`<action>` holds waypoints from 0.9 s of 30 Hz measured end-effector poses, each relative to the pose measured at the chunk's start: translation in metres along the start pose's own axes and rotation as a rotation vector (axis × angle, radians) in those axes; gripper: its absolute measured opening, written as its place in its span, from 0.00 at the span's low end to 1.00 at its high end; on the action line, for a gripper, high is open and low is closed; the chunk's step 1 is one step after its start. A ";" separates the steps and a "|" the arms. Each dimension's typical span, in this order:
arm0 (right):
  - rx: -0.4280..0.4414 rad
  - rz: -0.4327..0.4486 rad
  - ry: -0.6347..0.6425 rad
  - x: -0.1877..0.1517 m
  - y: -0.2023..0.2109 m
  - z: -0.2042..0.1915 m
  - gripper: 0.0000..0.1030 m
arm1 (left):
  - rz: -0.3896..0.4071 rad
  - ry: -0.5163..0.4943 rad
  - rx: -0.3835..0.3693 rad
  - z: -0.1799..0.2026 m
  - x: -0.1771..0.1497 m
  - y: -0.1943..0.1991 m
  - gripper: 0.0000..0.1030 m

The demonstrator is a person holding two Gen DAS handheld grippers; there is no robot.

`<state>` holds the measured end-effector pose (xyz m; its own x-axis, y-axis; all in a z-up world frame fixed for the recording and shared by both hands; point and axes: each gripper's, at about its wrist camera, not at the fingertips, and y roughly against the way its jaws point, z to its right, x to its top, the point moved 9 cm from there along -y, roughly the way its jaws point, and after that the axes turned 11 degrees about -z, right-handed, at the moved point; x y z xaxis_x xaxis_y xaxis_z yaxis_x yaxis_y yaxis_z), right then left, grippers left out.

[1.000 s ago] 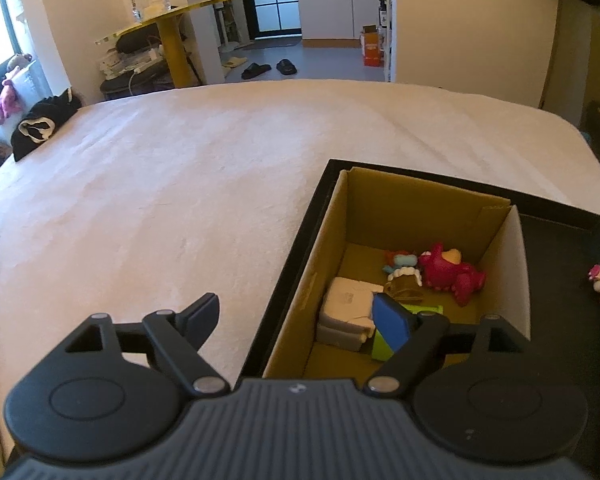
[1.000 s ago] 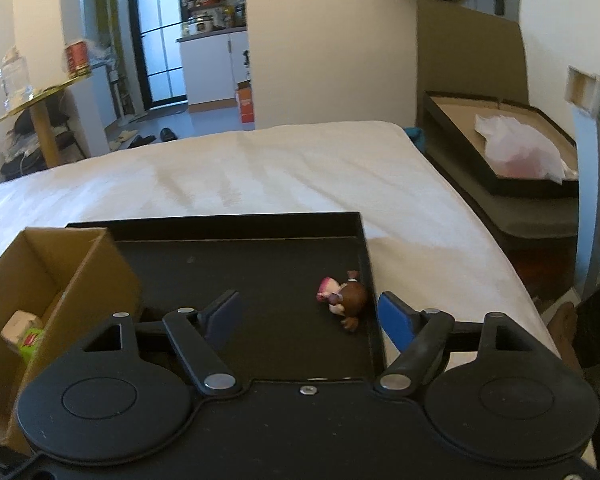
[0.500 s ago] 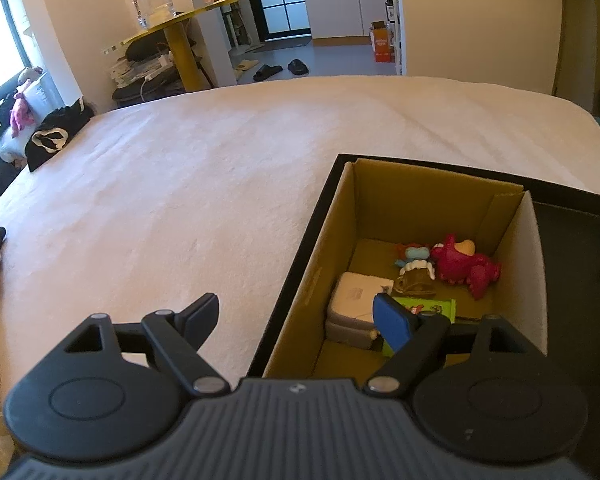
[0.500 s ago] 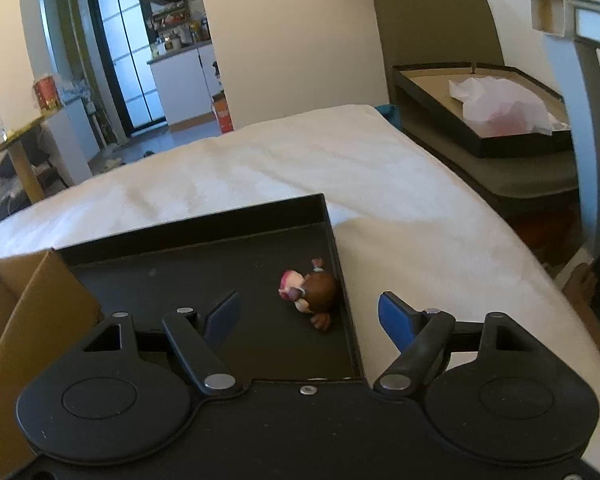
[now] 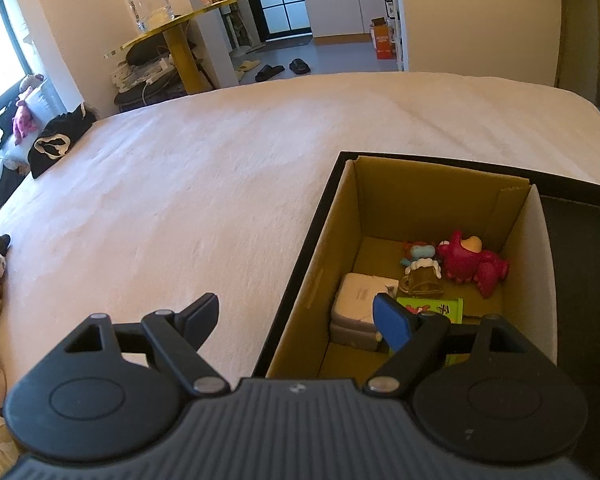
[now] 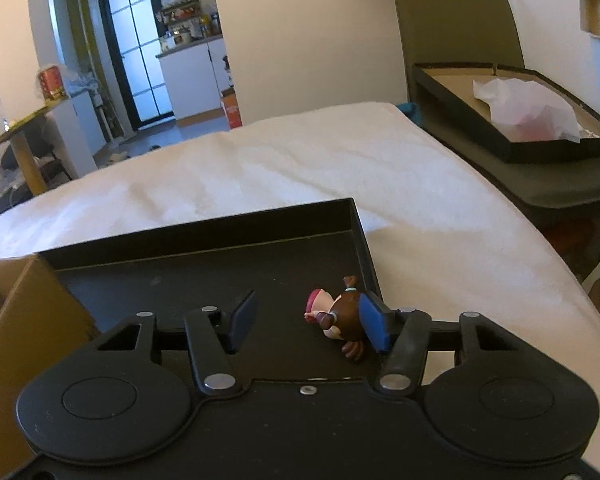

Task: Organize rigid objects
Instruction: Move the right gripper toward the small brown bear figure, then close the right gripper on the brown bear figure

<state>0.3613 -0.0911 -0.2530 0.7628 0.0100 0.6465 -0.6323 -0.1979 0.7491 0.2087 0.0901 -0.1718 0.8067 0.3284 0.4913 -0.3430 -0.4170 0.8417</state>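
On black tray [image 6: 204, 248], near right wall: small figurine [image 6: 342, 314] between closing right gripper [image 6: 308, 320] fingers, not yet pinched. Left gripper [image 5: 300, 316] wide open, empty, over cardboard box [image 5: 428, 200]. Risk: off-centre pinch against tray wall, figurine squirting out.

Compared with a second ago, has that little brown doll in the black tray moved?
No. The doll lies by the tray's right wall as before; the right gripper's closing jaws approached it.

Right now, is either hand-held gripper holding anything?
Nothing yet. The right hand-held gripper is closing around the small brown figurine, its left pad still clear. The left hand-held gripper is open and empty.
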 end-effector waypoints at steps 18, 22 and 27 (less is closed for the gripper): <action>-0.050 -0.030 0.050 -0.006 -0.013 0.000 0.29 | -0.011 -0.006 -0.022 0.002 -0.005 0.001 0.81; -0.029 -0.032 0.055 -0.005 0.000 -0.003 0.09 | -0.003 0.002 -0.030 -0.003 -0.004 0.003 0.81; -0.029 -0.045 0.073 -0.011 0.008 -0.005 0.09 | -0.004 0.022 -0.048 -0.009 -0.006 0.004 0.81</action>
<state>0.3467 -0.0882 -0.2535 0.7792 0.0901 0.6203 -0.6021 -0.1673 0.7807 0.1980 0.0942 -0.1692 0.7974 0.3493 0.4921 -0.3627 -0.3743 0.8534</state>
